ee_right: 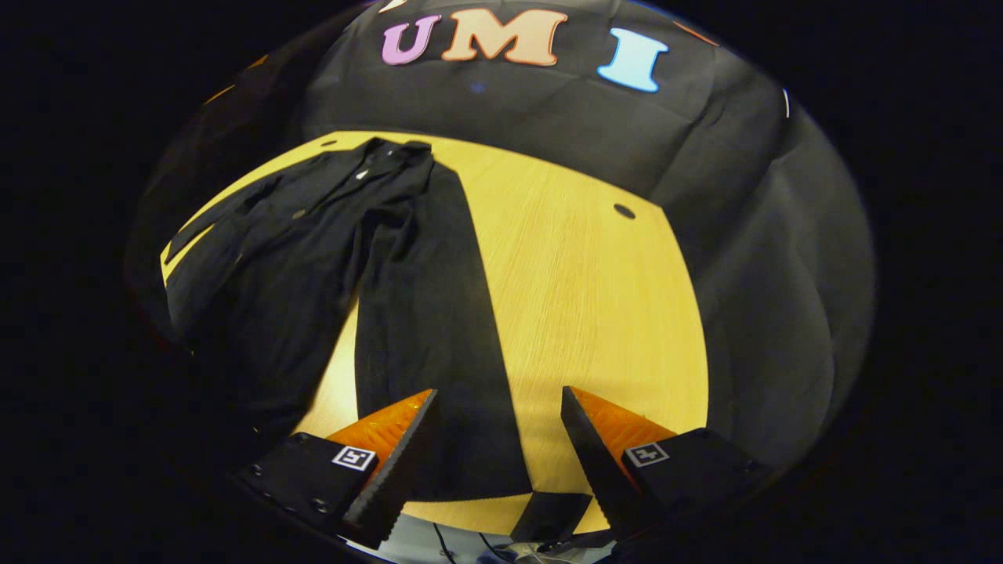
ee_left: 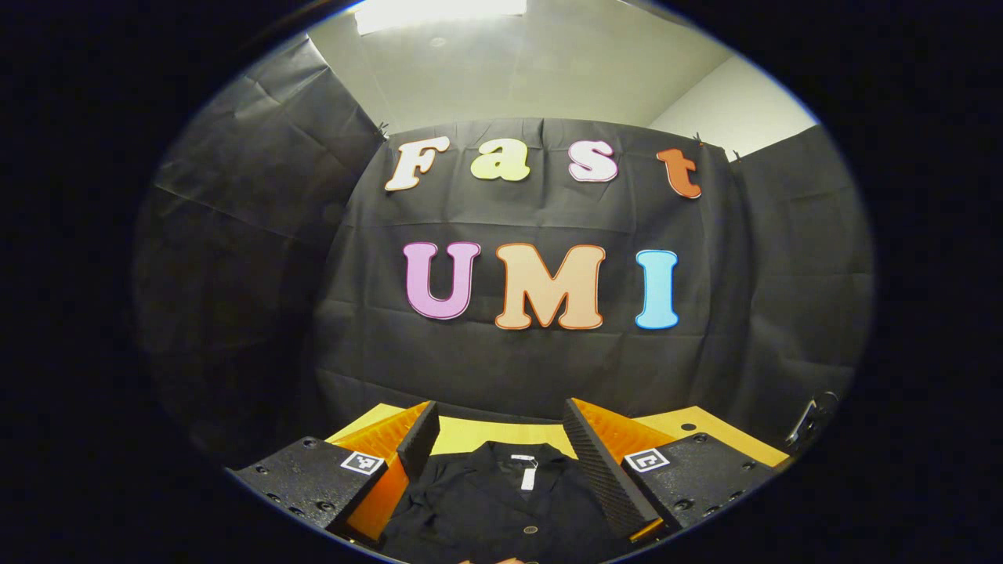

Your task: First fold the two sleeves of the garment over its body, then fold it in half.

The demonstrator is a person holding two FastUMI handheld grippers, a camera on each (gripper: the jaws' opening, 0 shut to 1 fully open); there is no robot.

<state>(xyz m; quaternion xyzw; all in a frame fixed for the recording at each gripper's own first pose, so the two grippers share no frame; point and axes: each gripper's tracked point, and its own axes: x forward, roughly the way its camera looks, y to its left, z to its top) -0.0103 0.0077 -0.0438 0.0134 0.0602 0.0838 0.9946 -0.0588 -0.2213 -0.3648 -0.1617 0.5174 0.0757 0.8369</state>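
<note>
Both tongs are gaping, nothing between the fingers. Right gripper (ee_right: 498,427) hangs over the near end of a long sleeve (ee_right: 439,329), which runs out across the yellow table (ee_right: 595,298). The black shirt (ee_right: 298,258) is soft and light, likely to sag and slide; best pinched at the cuff. Left gripper (ee_left: 501,446) hovers over the shirt's chest, collar (ee_left: 521,454) just beyond its tips.

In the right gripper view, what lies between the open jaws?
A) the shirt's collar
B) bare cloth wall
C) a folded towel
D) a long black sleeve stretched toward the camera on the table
D: the sleeve of the black garment runs down the yellow table into the right gripper.
</note>
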